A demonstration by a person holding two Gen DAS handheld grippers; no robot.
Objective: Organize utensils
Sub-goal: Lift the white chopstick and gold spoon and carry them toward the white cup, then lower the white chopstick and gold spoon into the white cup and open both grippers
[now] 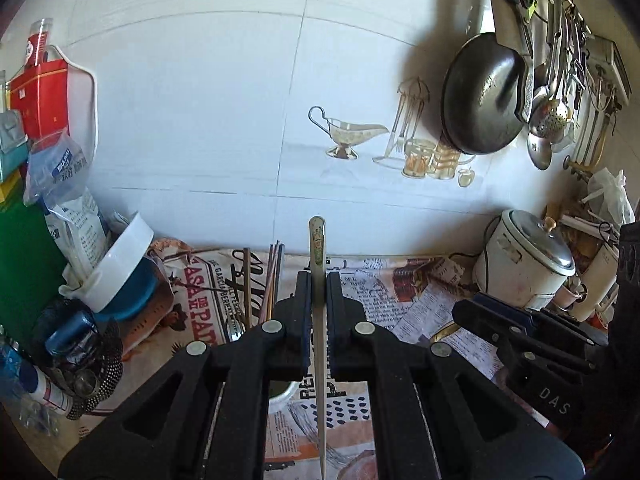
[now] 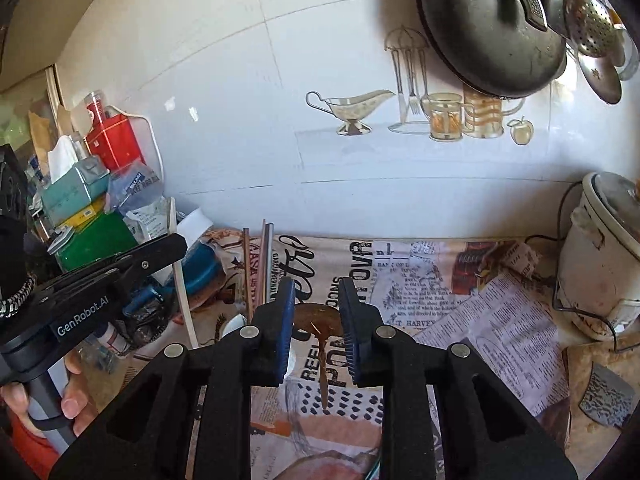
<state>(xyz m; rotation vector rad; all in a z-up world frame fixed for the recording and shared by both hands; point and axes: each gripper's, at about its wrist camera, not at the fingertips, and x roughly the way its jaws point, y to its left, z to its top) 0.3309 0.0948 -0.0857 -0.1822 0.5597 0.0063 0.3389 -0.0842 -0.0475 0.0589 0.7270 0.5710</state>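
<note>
Steel-grey, the slim flat utensil handle (image 1: 318,264) stands clamped in the left hand-held gripper (image 1: 318,280), its long axis running straight ahead. The right hand-held gripper (image 2: 317,312) straddles a brown wooden spoon (image 2: 320,322), pads apparently not pressing, handle trailing back toward the camera.

Chopsticks (image 1: 269,280) lie on the worktop (image 1: 420,296) by the wall; bowls (image 1: 120,268) to their left, rice cooker (image 1: 528,260) far right, wok (image 1: 484,96) hanging above.
</note>
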